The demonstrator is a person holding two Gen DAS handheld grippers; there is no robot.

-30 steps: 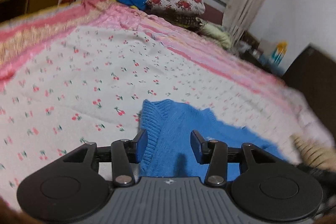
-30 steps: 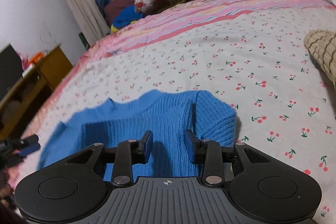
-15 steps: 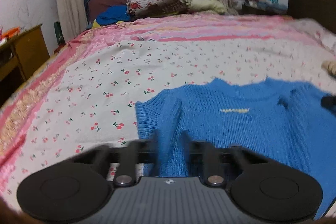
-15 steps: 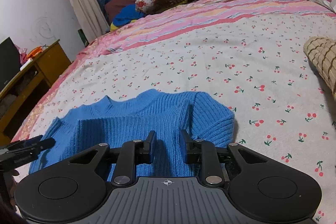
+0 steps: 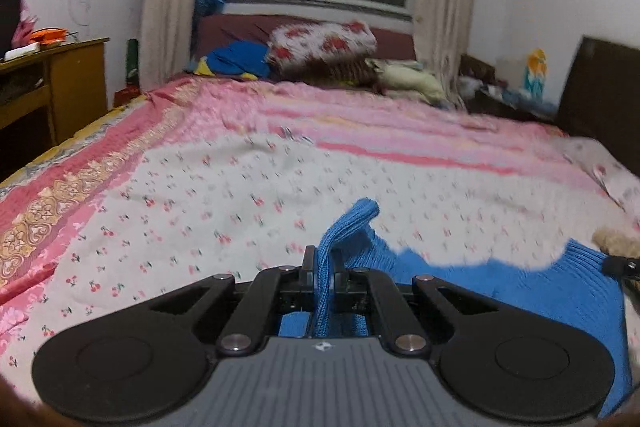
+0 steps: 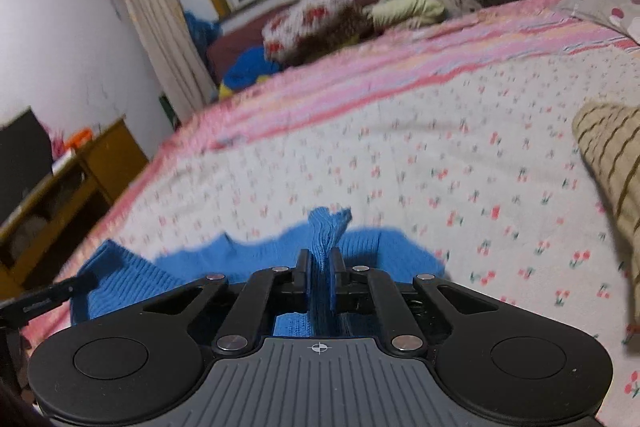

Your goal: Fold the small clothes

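Note:
A blue knit sweater [image 5: 520, 287] lies on the cherry-print bed sheet [image 5: 240, 203]. My left gripper [image 5: 325, 269] is shut on a pinched fold of the sweater, which sticks up between the jaws. My right gripper [image 6: 320, 267] is shut on another bunched fold of the same sweater [image 6: 264, 255]. Each view shows the other gripper's tip at the sweater's far side: the right one [image 5: 618, 265] and the left one [image 6: 56, 297]. The sweater's lower part is hidden under the grippers.
A beige striped garment [image 6: 612, 163] lies on the bed to the right. Pillows and bedding [image 5: 320, 43] are piled at the bed's far end under the window. A wooden desk [image 5: 48, 83] stands left of the bed. A dark headboard [image 5: 600, 99] is at the right.
Both grippers have closed from open onto folds of the blue sweater and lifted them a little. The left view has swung and the frames are blurred with motion.

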